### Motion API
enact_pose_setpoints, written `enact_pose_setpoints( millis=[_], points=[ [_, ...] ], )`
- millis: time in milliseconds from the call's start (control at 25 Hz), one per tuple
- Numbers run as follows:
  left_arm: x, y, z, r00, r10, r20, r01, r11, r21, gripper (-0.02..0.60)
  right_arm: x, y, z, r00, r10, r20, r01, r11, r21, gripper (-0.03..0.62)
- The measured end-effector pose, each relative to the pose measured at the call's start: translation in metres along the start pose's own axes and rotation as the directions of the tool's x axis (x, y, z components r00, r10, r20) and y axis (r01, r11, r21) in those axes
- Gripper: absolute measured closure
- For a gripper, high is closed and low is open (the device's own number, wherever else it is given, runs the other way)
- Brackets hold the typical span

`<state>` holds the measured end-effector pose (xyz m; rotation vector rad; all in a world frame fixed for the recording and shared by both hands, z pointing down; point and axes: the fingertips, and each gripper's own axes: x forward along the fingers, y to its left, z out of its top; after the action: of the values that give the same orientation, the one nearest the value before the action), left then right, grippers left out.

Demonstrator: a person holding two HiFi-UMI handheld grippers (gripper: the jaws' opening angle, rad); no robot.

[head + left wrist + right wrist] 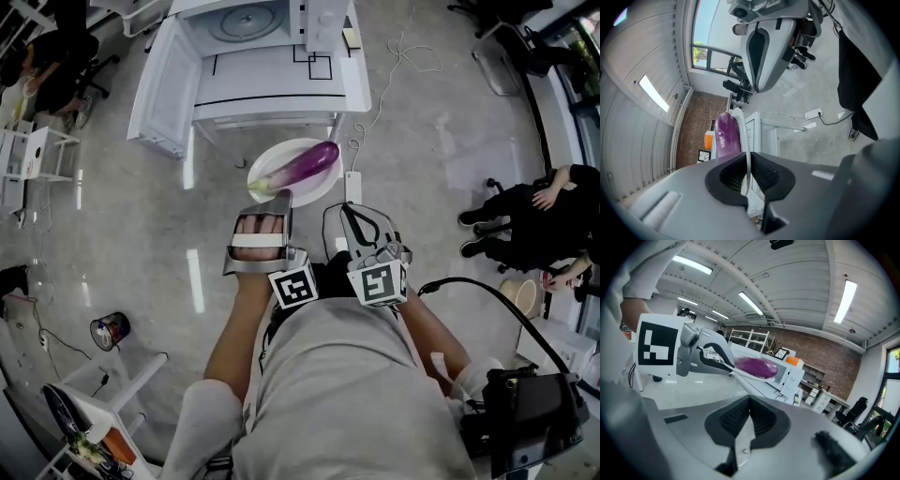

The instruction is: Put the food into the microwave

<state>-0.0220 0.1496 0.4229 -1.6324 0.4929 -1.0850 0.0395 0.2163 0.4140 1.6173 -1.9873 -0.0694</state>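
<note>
Head view: the left gripper (281, 199) has its jaws pinched on the near rim of a white plate (265, 161). A purple eggplant (305, 167) lies across the plate, just past the jaw tips. Farther ahead of the jaws stands the white microwave (272, 84), its door (159, 84) swung open to the left of them and the round turntable visible inside. The plate is in the air, short of the microwave's opening. The right gripper (354, 220) sits just to the right of the left one, a little farther back, touching nothing.

Left gripper view: the left gripper's (746, 168) jaws are clamped on the thin white edge of the plate (744, 136), which runs straight up out of the dark pads. The eggplant (726, 136) rests on the plate just beyond the jaws, to their left. The right gripper (758, 79) shows farther out, above them.

Right gripper view: the right gripper's (749, 418) jaws are pressed together with nothing between them. Ahead of them and slightly left, well clear, the left gripper (726, 363) holds the plate (745, 373) with the eggplant (756, 366) on it. The microwave (790, 376) stands beyond the plate.
</note>
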Motion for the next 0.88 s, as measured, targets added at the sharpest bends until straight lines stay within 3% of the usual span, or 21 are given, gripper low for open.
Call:
enact_pose_setpoints(
  millis=[440,720,880],
  points=[
    [0.008,-0.001,-0.039,0.998,0.002,-0.068,-0.005,0.999,-0.042,0.546,0.034,0.017,0.036,0.996,0.084,0.025,-0.079,0.984,-0.16,0.583],
    [0.023,0.003,-0.057,0.995,-0.003,-0.102,-0.003,0.998,-0.056,0.546,0.06,0.016,0.046,0.993,0.115,0.037,-0.106,0.977,-0.186,0.583],
    [0.041,0.007,-0.07,0.992,-0.004,-0.13,-0.003,0.999,-0.052,0.546,0.084,0.013,0.045,0.995,0.1,-0.003,-0.095,0.94,-0.326,0.582]
  ],
)
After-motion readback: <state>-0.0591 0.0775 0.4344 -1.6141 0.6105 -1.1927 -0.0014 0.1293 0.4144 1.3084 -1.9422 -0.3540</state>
